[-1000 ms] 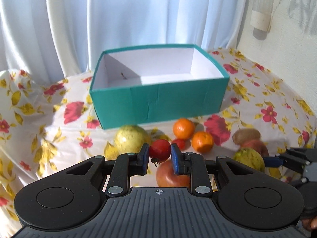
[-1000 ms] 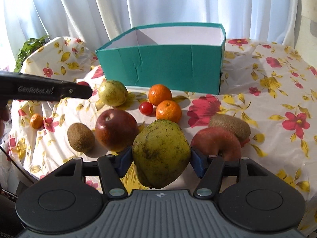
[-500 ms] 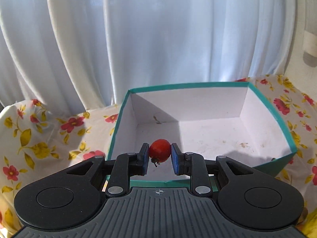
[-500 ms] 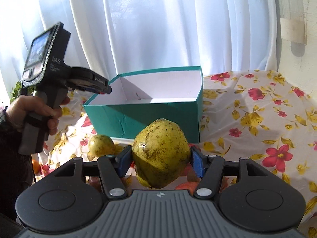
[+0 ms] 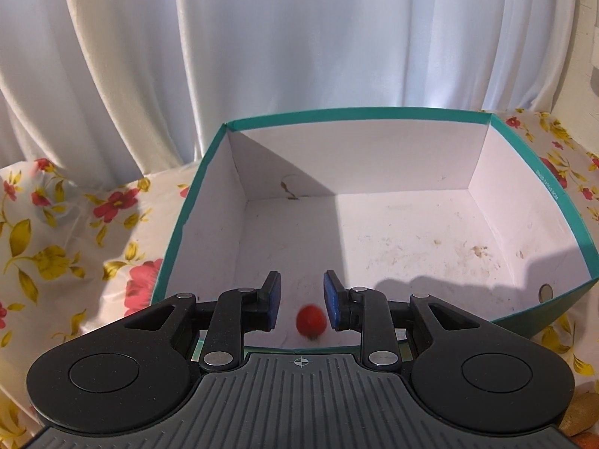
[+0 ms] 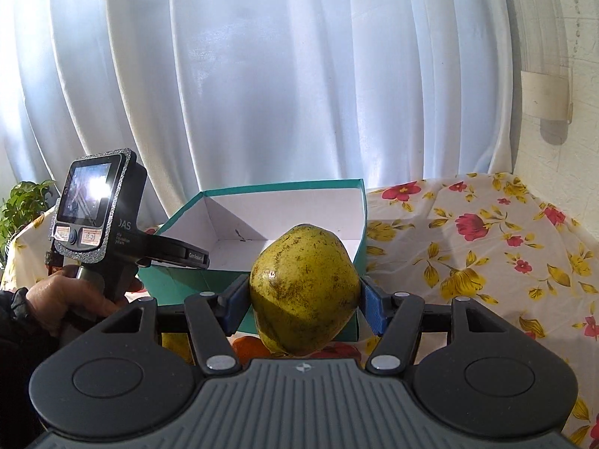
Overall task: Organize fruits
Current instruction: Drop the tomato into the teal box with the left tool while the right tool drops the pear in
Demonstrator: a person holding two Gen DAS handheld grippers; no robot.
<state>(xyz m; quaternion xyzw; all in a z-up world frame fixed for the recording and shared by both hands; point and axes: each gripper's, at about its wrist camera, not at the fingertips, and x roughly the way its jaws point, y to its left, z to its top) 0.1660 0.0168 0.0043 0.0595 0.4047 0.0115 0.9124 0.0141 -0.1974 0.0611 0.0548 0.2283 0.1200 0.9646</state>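
The teal box [image 5: 539, 176] with a white inside fills the left wrist view. My left gripper [image 5: 301, 299] hangs over its near wall and its jaws are opening. The small red tomato [image 5: 310, 321] is blurred just below and between the blue pads [image 5: 274, 295], touching neither, low inside the box. My right gripper [image 6: 305, 305] is shut on a large yellow-green pear [image 6: 303, 288], held in the air in front of the teal box [image 6: 262, 191]. In the right wrist view a hand [image 6: 71, 295] holds the left gripper's body [image 6: 101, 217] over the box's left side.
A floral tablecloth [image 6: 486, 254] covers the table, and a white curtain [image 5: 299, 37] hangs close behind the box. An orange [image 6: 249, 348] and a red apple [image 6: 337, 351] lie below the pear. A brown fruit [image 5: 584, 411] sits at the lower right. A plant [image 6: 22, 202] stands far left.
The left gripper moved from the fruit pile to over the box, then its pads parted and the tomato dropped free. The right gripper rose with the pear toward the box.
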